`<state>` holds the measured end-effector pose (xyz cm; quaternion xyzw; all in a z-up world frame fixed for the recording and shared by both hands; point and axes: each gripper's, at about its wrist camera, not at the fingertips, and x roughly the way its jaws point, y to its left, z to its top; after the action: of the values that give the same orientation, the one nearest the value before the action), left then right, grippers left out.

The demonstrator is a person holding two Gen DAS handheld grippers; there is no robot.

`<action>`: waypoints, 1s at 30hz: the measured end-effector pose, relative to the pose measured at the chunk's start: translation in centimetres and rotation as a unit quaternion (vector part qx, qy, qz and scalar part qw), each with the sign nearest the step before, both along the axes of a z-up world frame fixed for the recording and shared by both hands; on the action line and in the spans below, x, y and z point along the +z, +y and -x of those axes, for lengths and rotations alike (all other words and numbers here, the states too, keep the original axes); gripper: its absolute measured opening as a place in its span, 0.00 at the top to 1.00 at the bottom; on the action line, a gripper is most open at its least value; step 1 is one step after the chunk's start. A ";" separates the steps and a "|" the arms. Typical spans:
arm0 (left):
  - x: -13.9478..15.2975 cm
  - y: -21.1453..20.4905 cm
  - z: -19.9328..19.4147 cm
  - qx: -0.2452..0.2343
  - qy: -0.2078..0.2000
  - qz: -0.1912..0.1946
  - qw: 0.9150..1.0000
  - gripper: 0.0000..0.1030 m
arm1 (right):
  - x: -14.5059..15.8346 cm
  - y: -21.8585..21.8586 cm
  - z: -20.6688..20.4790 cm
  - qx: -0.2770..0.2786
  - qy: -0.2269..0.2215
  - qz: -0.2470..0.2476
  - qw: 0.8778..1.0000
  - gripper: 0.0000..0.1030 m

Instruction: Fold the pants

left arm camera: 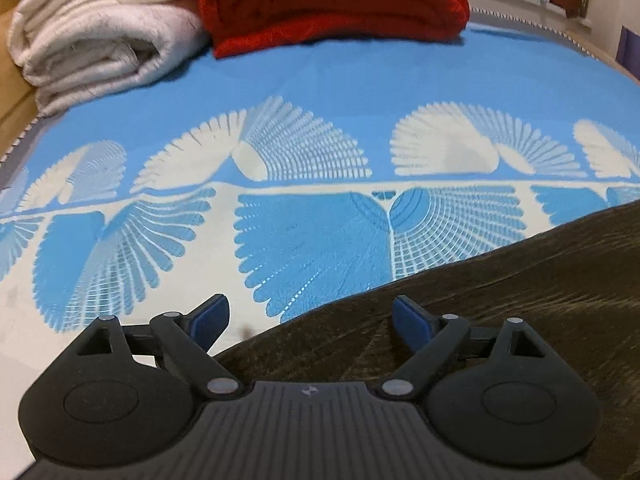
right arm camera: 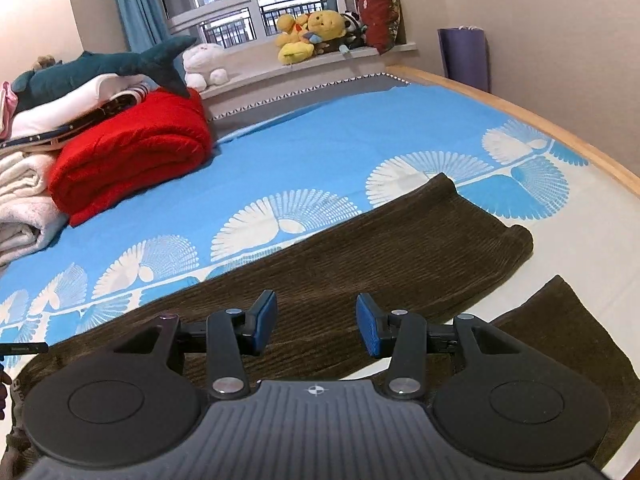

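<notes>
Dark brown corduroy pants (right arm camera: 380,248) lie spread on the blue-and-white bedsheet (right arm camera: 320,148), one leg reaching to the far right, the other leg (right arm camera: 560,328) nearer at the right. My right gripper (right arm camera: 316,322) hovers above the pants with its blue pads apart and nothing between them. In the left wrist view the pants (left arm camera: 500,300) fill the lower right. My left gripper (left arm camera: 310,318) stands wide open over the pants' edge, holding nothing; its left finger is over the sheet (left arm camera: 320,80), its right finger over the fabric.
A folded red blanket (right arm camera: 132,152) and folded white blankets (left arm camera: 100,32) sit at the far side of the bed. A plush shark (right arm camera: 112,68) lies on the pile. Stuffed toys (right arm camera: 316,32) line the windowsill. The wooden bed edge (right arm camera: 540,120) runs along the right.
</notes>
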<state>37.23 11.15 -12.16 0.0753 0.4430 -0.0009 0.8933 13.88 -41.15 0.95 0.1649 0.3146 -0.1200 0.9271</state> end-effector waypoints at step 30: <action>4.9 -4.1 5.9 -0.117 -0.015 -0.031 0.993 0.96 | 0.1 -1.2 0.9 -0.038 0.015 -0.005 0.999 0.55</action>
<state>31.36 7.01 -7.31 0.1544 0.4174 -0.0908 0.8909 12.93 -42.31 1.03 0.1792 0.3227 -0.1559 0.9162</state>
